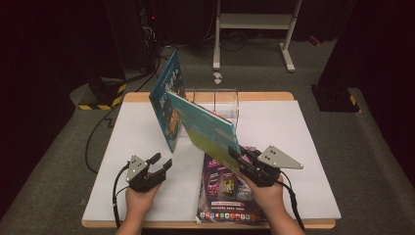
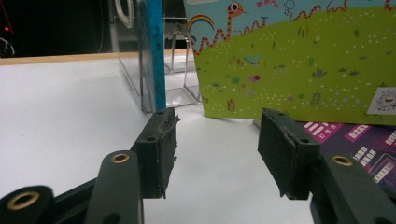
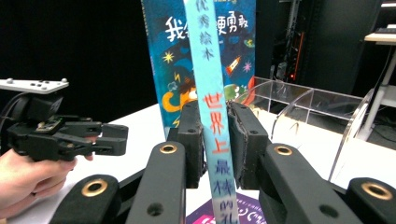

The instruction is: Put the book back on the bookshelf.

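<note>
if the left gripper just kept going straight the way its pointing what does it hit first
Probably the lower edge of the green picture book that the right gripper holds; the left gripper is open and empty. The upright blue book stands slightly left. Depth is unclear.

Both grippers are matte black. The left gripper [image 1: 161,163] has a small grey plate at its 9 o'clock side, and a black cable loops from its body toward 6 o'clock. The right gripper [image 1: 236,155] carries a grey three-cornered plate dotted with screw holes at 3 o'clock. Brass-ringed rivets mark the jaw links, and the dark pads [image 2: 161,151] look frayed at their edges. Both forearms are without sleeves
</note>
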Tool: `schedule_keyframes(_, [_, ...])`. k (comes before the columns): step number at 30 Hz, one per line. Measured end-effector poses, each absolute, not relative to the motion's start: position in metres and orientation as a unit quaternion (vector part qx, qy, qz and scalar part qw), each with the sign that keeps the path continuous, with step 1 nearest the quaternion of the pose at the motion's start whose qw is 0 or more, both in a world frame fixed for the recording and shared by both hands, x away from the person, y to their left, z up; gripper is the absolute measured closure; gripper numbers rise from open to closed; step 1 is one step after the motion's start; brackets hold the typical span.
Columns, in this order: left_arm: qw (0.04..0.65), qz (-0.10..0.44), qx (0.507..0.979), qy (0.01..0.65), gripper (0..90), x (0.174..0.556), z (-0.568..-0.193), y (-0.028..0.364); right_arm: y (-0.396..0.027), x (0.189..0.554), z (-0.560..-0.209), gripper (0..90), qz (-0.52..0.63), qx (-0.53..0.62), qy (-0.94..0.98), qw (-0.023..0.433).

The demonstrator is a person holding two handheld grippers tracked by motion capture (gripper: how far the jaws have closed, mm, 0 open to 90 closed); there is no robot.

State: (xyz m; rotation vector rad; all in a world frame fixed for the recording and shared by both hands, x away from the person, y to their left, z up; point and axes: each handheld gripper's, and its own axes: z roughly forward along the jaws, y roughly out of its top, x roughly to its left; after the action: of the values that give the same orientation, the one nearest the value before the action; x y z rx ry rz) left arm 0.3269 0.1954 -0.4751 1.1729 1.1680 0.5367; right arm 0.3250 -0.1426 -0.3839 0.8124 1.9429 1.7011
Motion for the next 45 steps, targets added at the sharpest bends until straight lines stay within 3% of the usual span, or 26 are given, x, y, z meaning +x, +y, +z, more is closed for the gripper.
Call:
schedule_keyframes(10, [0.647,0.235,0.514,0.512,46.1,0.325,-0.473,0.194,-0.143,0.313,-0.392,74.3,0.622,0.298,0.692,0.212])
schedule_keyframes(23, [0.675,0.216,0.512,0.485,41.1,0.317,-0.452,0.178,-0.131,0.311,-0.386,79.3,0.597,0.289,0.703,0.257])
schedule_keyframes(32, [0.716,0.155,0.512,0.449,26.9,0.313,-0.419,0.148,-0.134,0.315,-0.385,80.1,0.594,0.301,0.701,0.257])
schedule_keyframes(45, [0.758,0.083,0.513,0.395,19.9,0.325,-0.357,0.088,-0.132,0.312,-0.387,79.6,0.600,0.302,0.696,0.256])
